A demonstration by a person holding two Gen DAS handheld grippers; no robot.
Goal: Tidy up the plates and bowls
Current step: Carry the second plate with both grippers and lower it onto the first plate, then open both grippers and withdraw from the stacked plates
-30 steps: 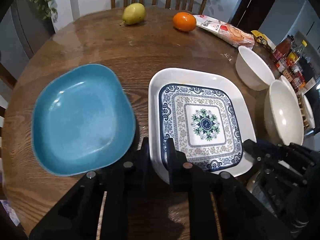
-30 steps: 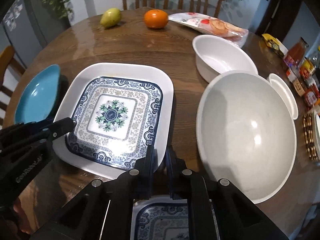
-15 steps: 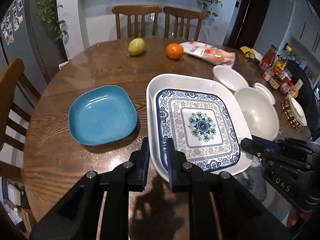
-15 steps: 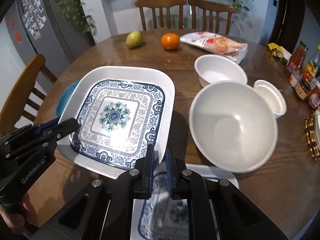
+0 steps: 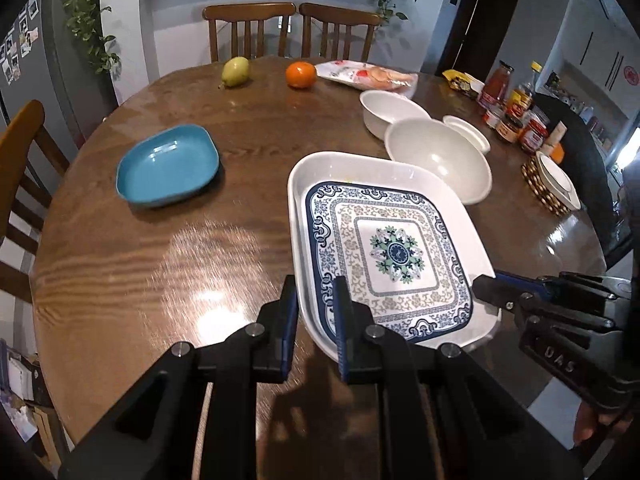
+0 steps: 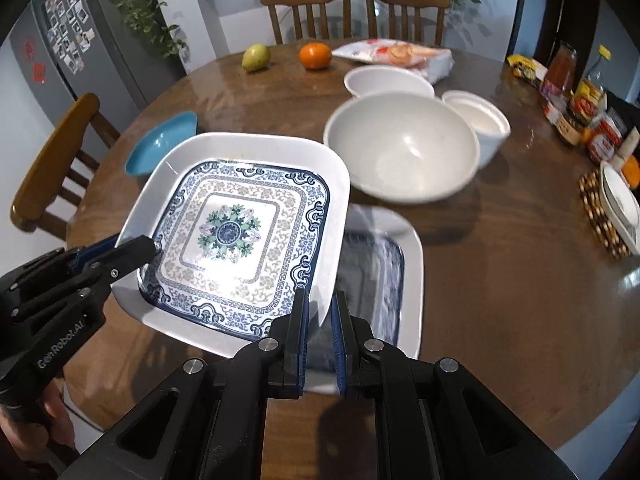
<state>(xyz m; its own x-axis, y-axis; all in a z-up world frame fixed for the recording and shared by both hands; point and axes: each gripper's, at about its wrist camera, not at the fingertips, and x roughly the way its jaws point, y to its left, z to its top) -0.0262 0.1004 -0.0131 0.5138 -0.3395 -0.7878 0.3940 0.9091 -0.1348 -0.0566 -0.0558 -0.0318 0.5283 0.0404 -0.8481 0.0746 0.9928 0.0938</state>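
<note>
patterned plates (image 6: 236, 236): 2 | blue plate (image 5: 168, 166): 1 | white bowls (image 5: 440, 156): 3 | chairs (image 5: 248, 28): 3

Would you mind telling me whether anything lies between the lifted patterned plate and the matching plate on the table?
Nothing visible does. The patterned plate, gripped at its rim by the left gripper and right gripper, hangs partly over the second plate, whose visible part is bare.

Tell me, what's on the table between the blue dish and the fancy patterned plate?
Nothing: only bare wooden table lies between the blue dish and the patterned square plate, seen in the left wrist view.
</note>
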